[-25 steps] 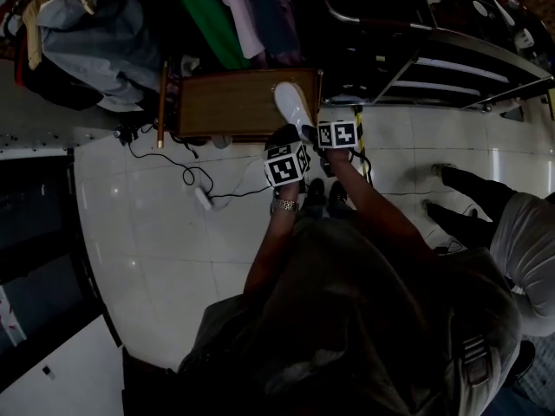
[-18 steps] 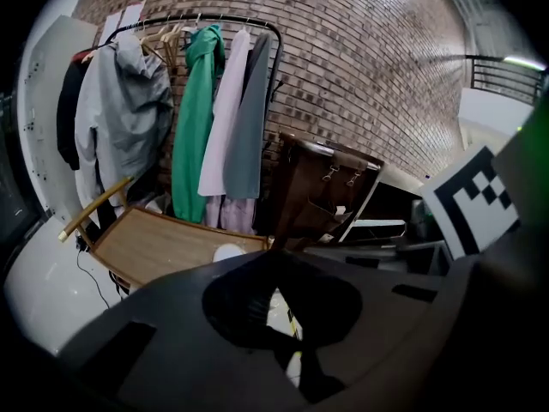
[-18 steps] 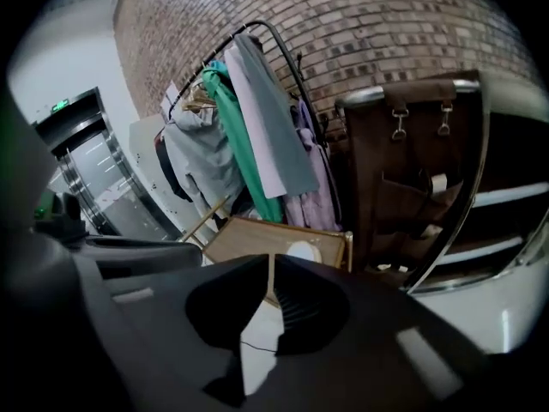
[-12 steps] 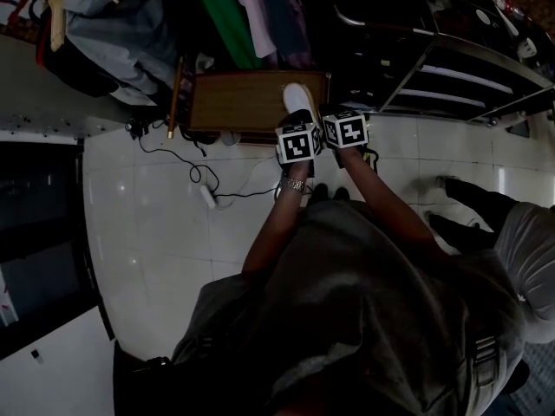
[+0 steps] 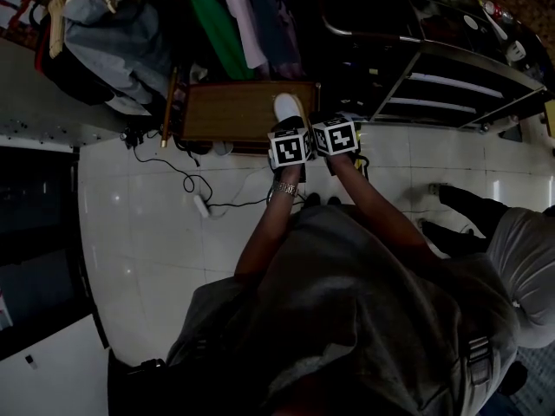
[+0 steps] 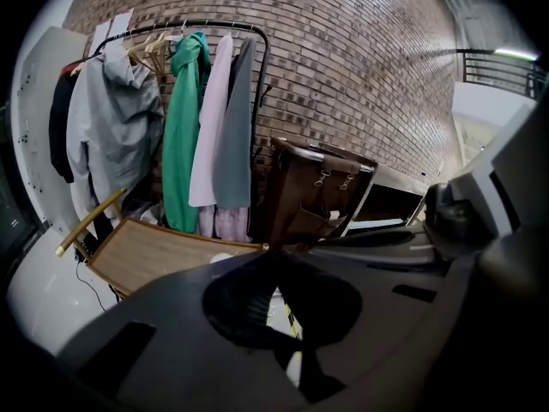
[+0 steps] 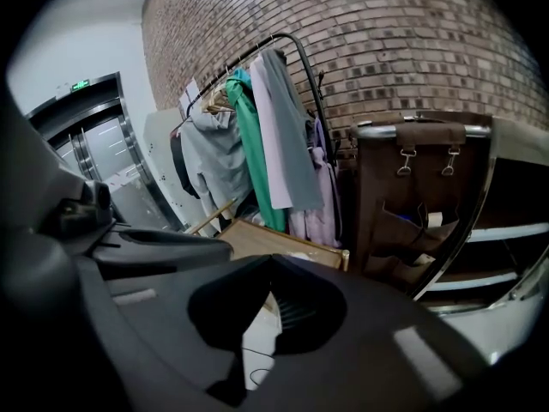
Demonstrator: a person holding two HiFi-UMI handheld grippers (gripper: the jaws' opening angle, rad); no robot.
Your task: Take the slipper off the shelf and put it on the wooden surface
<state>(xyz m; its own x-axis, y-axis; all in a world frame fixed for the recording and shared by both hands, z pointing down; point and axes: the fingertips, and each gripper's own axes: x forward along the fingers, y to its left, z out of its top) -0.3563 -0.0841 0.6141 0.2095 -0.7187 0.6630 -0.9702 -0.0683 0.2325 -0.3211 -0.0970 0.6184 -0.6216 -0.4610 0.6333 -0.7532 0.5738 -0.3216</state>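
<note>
The white slipper [image 5: 288, 107] is lying on the wooden surface [image 5: 221, 111], right end, close to the front edge. Your left gripper [image 6: 268, 254] and right gripper [image 7: 271, 258] are parked side by side just in front of it, at that front right corner. Both tongs are clenched tip to tip with nothing in them. Hanging clothes [image 5: 208, 16] are behind the wood, and the shelf [image 5: 451, 85] is off to its right.

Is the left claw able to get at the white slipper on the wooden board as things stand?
Probably yes: the slipper lies on the wooden board, at its end just ahead of the left claw, with nothing between them, though its jaws are shut.
</note>
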